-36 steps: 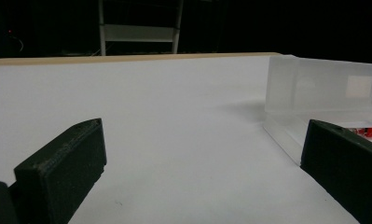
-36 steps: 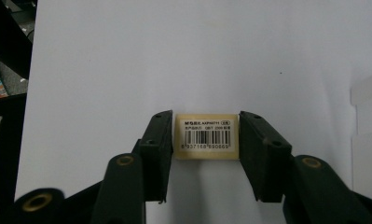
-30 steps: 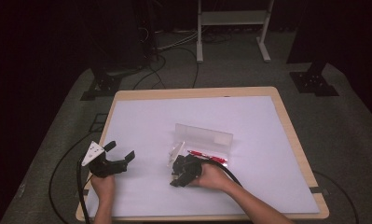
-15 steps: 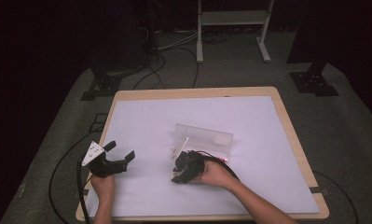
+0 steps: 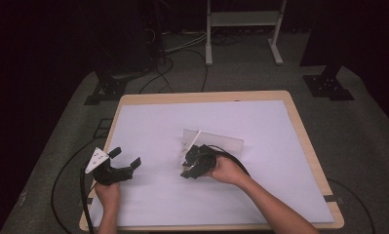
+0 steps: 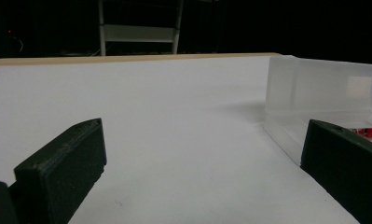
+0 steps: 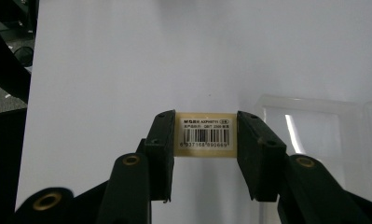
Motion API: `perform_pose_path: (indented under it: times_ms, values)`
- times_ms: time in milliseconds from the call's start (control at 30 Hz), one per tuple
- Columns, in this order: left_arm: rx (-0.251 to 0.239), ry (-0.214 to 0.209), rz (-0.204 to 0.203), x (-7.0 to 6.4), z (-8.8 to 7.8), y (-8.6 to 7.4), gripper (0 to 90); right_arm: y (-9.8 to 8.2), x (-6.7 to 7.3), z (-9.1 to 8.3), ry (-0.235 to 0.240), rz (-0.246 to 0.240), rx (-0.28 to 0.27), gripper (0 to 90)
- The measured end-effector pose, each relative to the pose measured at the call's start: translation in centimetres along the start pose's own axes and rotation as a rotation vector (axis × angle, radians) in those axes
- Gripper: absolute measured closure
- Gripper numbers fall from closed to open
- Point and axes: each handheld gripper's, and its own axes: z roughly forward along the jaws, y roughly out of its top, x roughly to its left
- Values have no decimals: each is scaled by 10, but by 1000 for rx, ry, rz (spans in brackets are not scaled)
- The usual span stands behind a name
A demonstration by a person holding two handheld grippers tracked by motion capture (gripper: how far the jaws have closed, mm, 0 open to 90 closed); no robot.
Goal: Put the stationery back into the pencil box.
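Observation:
A small cream block with a barcode label (image 7: 205, 135) is pinched between the jaws of my right gripper (image 7: 204, 136), which is shut on it. In the high view the right gripper (image 5: 192, 150) holds the cream block (image 5: 195, 139) up just in front of a clear plastic box (image 5: 220, 141) at the middle of the white sheet. The clear plastic box (image 6: 321, 88) lies open, with a red pen (image 6: 366, 132) in its tray. My left gripper (image 5: 127, 157) rests low at the front left, its jaws open and empty (image 6: 204, 137).
The white sheet (image 5: 260, 126) covers a wooden table (image 5: 309, 141). Cables (image 5: 65, 170) trail off the left edge. A metal frame (image 5: 243, 22) and dark stands sit on the floor behind the table.
My right gripper has lifted from the box's tray and tilted up, so the cream block now stands above the box edge. The left gripper has stayed in place.

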Motion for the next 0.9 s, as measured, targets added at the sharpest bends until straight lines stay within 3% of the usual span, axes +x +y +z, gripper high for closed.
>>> perform_pose_path:
  times_ms: [533, 900]
  values:
    - [0, 0, 0, 0, 0, 0, 0, 11, -14, -5, -31, -3, -9, 584]
    - [5, -1, 7, 0, 0, 0, 0, 12, -27, -4, -44, 20, -11, 584]
